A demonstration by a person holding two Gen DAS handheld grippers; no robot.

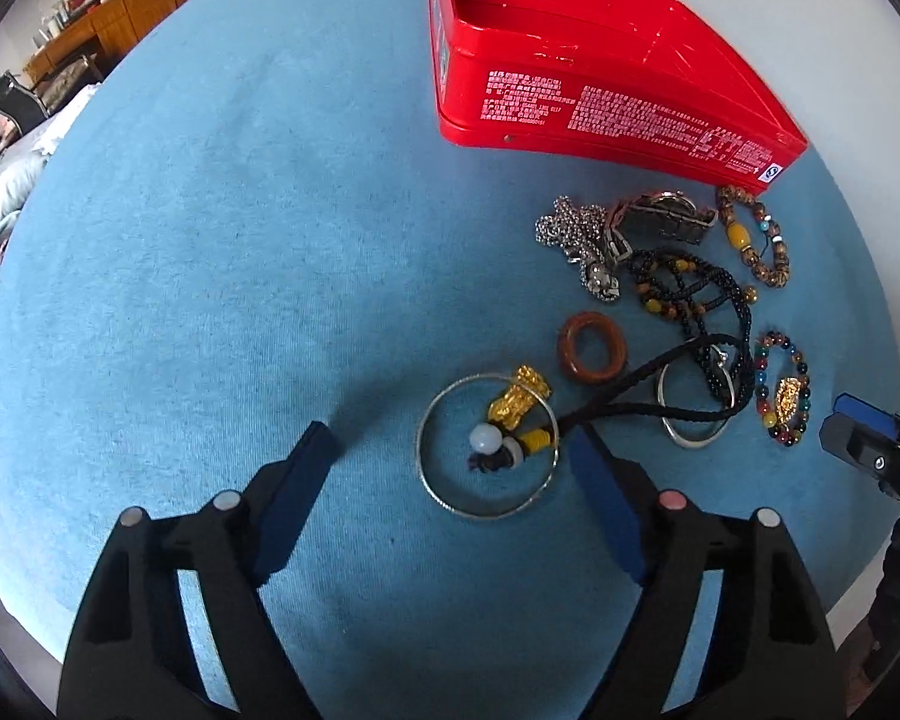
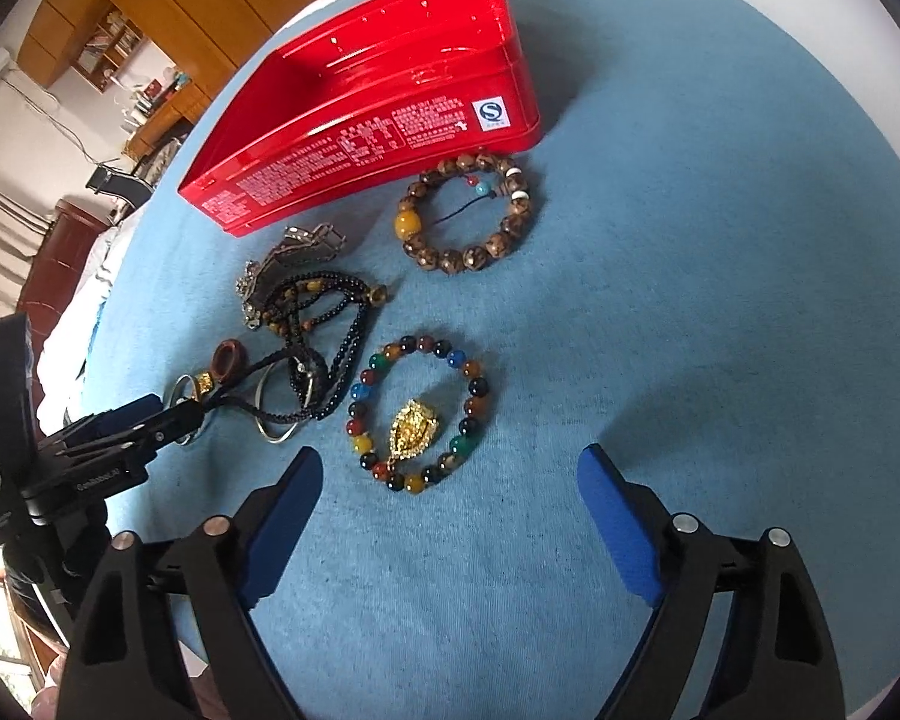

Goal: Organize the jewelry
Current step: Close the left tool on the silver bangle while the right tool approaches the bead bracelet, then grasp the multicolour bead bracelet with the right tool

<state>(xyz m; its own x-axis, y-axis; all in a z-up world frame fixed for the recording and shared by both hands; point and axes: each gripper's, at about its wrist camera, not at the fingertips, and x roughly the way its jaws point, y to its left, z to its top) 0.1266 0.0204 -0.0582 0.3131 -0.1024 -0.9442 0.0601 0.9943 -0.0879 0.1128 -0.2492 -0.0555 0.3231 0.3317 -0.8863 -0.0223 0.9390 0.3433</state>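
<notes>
Silver bangle lies between wide left gripper; right gripper wide too.

You get bright, sharp daylight, glare inside the red box, soft shadows beside it, fisheye-warped edges.

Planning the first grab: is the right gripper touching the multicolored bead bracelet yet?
Apart. The right wrist view shows blue cloth between the open right gripper and the multicolored bead bracelet.

Red box side: dense white print, too small to read.
Sticker on red box: white square with a blue circled "S" mark.
Left hand-held gripper body: embossed lettering, too blurred to make out.
</notes>
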